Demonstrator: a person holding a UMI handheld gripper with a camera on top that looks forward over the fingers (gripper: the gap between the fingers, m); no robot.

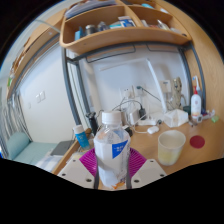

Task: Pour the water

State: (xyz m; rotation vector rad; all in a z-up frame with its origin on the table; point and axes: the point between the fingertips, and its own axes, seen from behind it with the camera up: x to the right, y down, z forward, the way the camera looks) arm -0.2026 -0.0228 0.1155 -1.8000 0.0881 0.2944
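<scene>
Gripper: the gripper (112, 168) has its fingers clamped on a water bottle, one pink pad (89, 160) pressing on each flank of the label.

Bottle: the water bottle (112, 148) stands upright between the fingers, clear plastic with a blue and white label; its white cap (111, 118) appears to be on (whether it is screwed tight cannot be told).

Cup: a pale translucent cup (171, 148) stands upright on the wooden desk (150, 143), just beside the bottle on its right and apart from it; whether it holds any water cannot be told.

Surroundings: a red coaster-like disc (197, 142) lies beyond the cup; a small white bottle with a red top (196, 102) stands further back; a wooden shelf (120, 35) with assorted items hangs above the desk.

Step in hand: the bottle is grasped and held vertical near the cup, so the pour itself is judged not yet begun (no tilt, no stream visible).

Next move: the neck needs bringing over the cup's mouth, then a tilt toward it. If the cap is truly on, nothing will flow until it comes off.

Risk: the cup looks light and may tip if the bottle knocks its rim.
</scene>
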